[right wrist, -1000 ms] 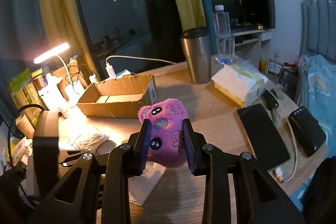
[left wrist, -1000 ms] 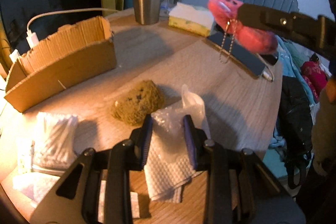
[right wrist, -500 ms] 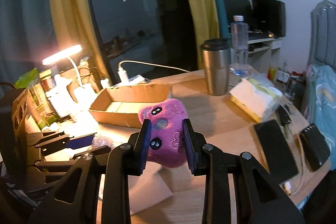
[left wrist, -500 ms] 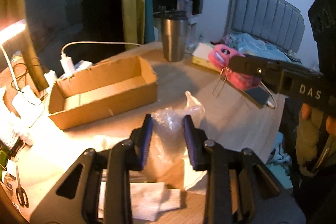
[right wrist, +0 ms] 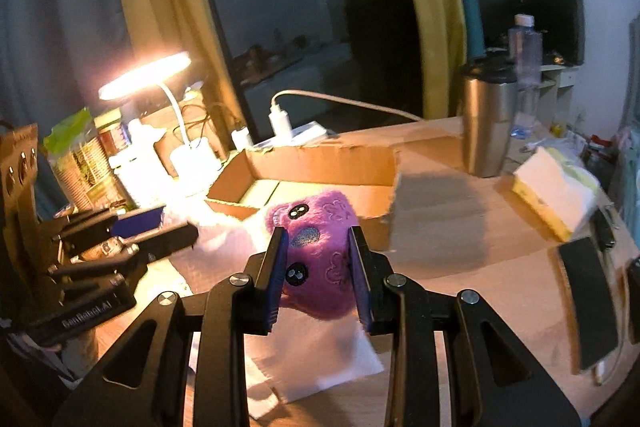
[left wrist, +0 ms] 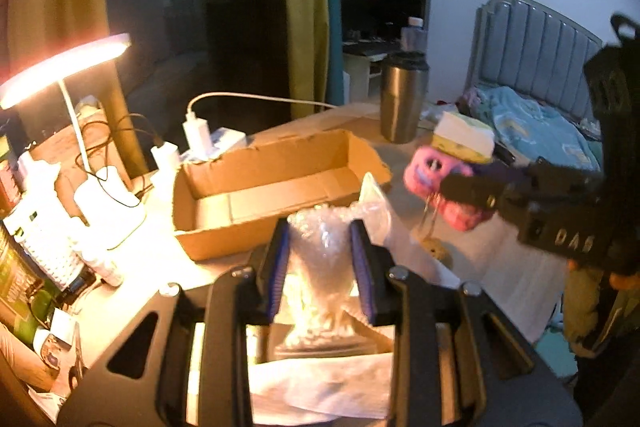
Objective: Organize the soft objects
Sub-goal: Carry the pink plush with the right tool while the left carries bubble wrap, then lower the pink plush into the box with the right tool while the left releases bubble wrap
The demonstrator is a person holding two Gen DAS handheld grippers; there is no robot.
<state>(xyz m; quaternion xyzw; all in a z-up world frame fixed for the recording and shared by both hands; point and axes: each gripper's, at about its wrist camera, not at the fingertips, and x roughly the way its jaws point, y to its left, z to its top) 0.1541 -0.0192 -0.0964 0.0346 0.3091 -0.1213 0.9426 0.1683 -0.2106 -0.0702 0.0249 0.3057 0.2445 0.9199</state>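
Desk lamp at far left is lit and throws glare across the near table; contrast there is poor.

Left gripper: jaws pinched on a clear bubble-wrap bag. The bag is carried off the table, just short of the near wall of the cardboard box, with a loose plastic tail sticking up on its right side. White paper towels lie on the table below the gripper.

Cardboard box: open-topped, shallow, interior appears bare in both views. Judged to be the collection point for the soft items.

Right gripper: jaws pressed on a purple plush toy, held above the table near the box's front right corner. In the left wrist view the toy's bead chain hangs free below it.

Beyond the box stand a steel tumbler, a tissue pack and a phone, all clear of the work.

Recommendation for the placing step: carry each item fully over the box wall before lowering, so the thin cardboard is not pushed along the table. Release low. Stagger the two hands, one toward each end, to avoid a clash. Watch that the chain and plastic tail do not catch the rim.
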